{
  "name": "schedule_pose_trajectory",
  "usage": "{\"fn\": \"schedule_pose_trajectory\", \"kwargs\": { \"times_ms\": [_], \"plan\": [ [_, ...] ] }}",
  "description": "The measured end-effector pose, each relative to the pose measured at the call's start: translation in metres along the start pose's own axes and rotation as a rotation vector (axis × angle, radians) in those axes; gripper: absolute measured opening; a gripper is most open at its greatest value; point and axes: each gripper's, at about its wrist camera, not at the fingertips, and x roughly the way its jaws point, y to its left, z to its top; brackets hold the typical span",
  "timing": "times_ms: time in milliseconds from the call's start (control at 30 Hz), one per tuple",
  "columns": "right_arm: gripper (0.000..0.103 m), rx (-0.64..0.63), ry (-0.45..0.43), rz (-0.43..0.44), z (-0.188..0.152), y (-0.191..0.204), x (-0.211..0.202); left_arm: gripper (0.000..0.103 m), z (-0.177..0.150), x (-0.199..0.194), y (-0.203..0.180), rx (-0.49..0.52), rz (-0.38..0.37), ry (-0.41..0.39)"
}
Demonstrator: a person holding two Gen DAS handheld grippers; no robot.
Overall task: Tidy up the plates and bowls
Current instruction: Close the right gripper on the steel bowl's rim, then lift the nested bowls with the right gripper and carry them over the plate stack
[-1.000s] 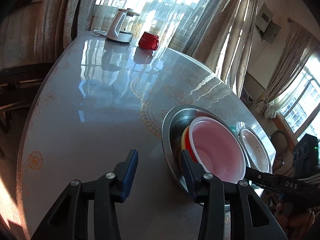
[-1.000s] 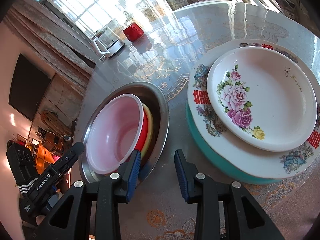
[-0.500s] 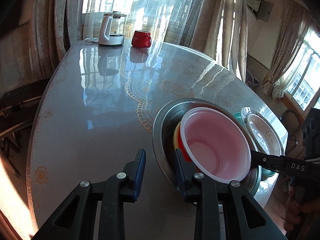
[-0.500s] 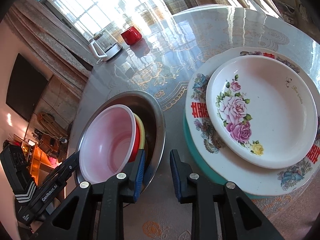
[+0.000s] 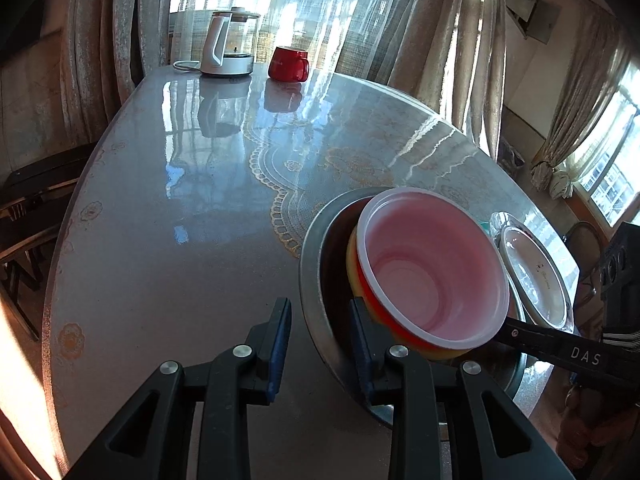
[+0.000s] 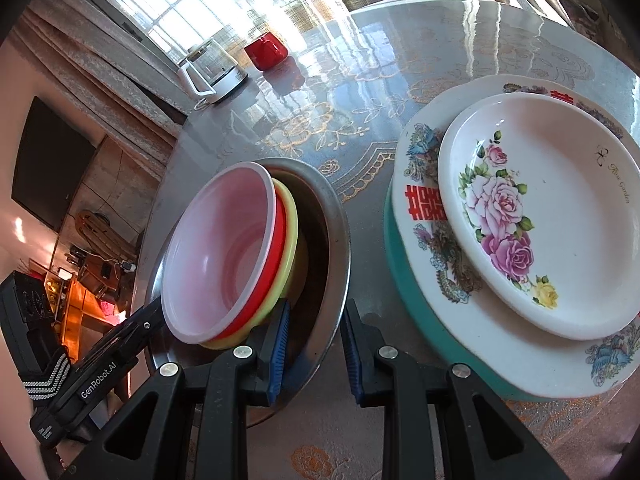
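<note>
A steel bowl [image 5: 310,248] [image 6: 340,232] sits on the glossy table and holds a nested stack: a pink bowl [image 5: 432,272] [image 6: 220,248] on a red one, on a yellow one. The stack leans inside the steel bowl. My left gripper [image 5: 320,340] straddles the near rim, one finger outside and one inside, shut on it. On the opposite side, my right gripper [image 6: 314,340] clamps the rim the same way. To the right, a rose plate [image 6: 540,208] lies on a larger patterned plate [image 6: 416,208], which lies on a teal plate [image 6: 400,272].
A glass kettle [image 5: 228,44] and a red mug [image 5: 288,64] stand at the table's far edge by the curtained window. Dark chairs [image 5: 32,200] stand off the table's left side. The plate stack lies close beside the steel bowl.
Both grippers' jaws have narrowed across the steel bowl's rim. The nested bowls now lean more steeply inside it.
</note>
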Motion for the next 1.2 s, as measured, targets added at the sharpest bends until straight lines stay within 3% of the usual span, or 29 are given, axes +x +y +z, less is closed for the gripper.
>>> {"fn": "schedule_pose_trajectory", "kwargs": {
  "times_ms": [400, 633, 867, 1200],
  "plan": [
    [0.022, 0.033, -0.007, 0.069, -0.001, -0.008, 0.003, 0.021, -0.004, -0.005, 0.002, -0.005, -0.033, -0.058],
    [0.022, 0.040, -0.020, 0.065, -0.002, -0.009, 0.002, 0.022, -0.003, -0.008, 0.006, -0.029, -0.075, -0.002],
    [0.022, 0.023, -0.024, 0.050, 0.001, -0.006, 0.002, 0.023, -0.002, -0.008, 0.001, 0.003, -0.062, 0.026],
    [0.016, 0.005, -0.029, 0.056, 0.002, -0.002, 0.003, 0.021, -0.013, -0.015, 0.002, -0.014, -0.068, -0.055]
  ]
}}
